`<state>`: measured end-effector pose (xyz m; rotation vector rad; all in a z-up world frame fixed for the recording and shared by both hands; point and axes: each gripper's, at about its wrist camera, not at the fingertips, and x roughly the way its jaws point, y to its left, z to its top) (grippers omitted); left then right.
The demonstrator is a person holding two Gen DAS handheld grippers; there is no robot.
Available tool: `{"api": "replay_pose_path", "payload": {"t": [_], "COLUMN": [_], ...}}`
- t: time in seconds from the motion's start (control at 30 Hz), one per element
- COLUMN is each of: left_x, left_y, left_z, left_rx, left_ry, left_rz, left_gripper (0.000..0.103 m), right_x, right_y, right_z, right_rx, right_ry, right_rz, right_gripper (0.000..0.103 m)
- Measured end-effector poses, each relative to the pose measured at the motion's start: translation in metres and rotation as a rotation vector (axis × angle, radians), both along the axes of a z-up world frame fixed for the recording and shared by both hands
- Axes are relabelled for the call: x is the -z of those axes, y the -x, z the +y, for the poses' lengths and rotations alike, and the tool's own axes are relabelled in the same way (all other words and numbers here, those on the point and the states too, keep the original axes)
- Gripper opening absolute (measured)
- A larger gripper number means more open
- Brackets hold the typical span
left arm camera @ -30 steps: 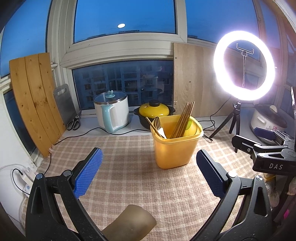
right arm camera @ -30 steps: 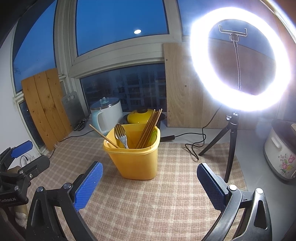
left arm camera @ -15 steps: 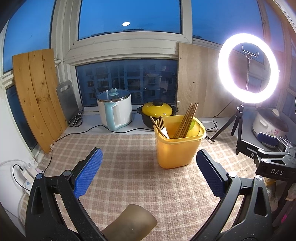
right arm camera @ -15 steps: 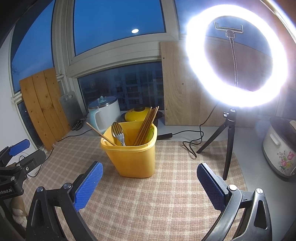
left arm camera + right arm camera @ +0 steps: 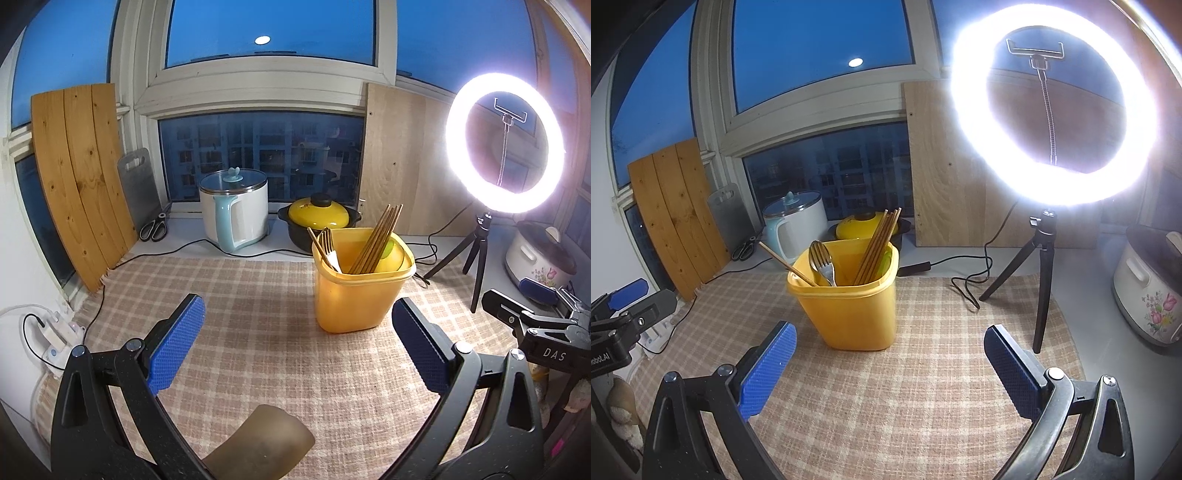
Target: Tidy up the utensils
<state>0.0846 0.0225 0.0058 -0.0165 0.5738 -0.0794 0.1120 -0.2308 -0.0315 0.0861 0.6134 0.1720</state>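
A yellow plastic holder (image 5: 360, 295) (image 5: 849, 306) stands upright on the checked cloth. Inside it lean a bundle of wooden chopsticks (image 5: 376, 240) (image 5: 879, 243), a fork and spoon (image 5: 328, 247) (image 5: 822, 262), and a single chopstick (image 5: 786, 264) slanting out to the left. My left gripper (image 5: 295, 332) hovers open over the cloth, short of the holder, which sits ahead and to the right. My right gripper (image 5: 888, 350) is open too, with the holder just beyond its left finger (image 5: 768, 369). Neither gripper holds anything. The right gripper's body also shows at the left wrist view's right edge.
A bright ring light on a tripod (image 5: 480, 243) (image 5: 1043, 266) stands right of the holder, its cable (image 5: 964, 288) trailing on the cloth. Along the sill sit a white kettle (image 5: 234, 210), a yellow-lidded pot (image 5: 319, 218), scissors (image 5: 153, 229) and boards. A rice cooker (image 5: 1148, 288) is far right.
Both grippers have drawn back and slightly left, so the holder sits further right in each view. Both stayed open and empty. The holder and its utensils have not moved.
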Motion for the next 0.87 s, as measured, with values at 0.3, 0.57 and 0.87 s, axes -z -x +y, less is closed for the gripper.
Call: {"api": "replay_pose_path", "payload": {"t": [0.3, 0.57, 0.87], "left_x": [0.000, 0.001, 0.003], "left_y": [-0.001, -0.002, -0.001], "left_z": [0.001, 0.006, 0.006], "left_rx": [-0.009, -0.024, -0.035], "left_ry": [0.001, 0.004, -0.003], "left_rz": [0.001, 0.002, -0.001], "left_gripper": [0.103, 0.103, 0.103], "right_x": [0.002, 0.006, 0.011], "right_y": [0.000, -0.002, -0.003], "right_z": [-0.003, -0.002, -0.006], "right_rx": [0.015, 0.011, 0.025], "right_ry": [-0.005, -0.002, -0.007], "right_rz": [0.009, 0.017, 0.030], "right_gripper": [0.103, 0.103, 0.103]}}
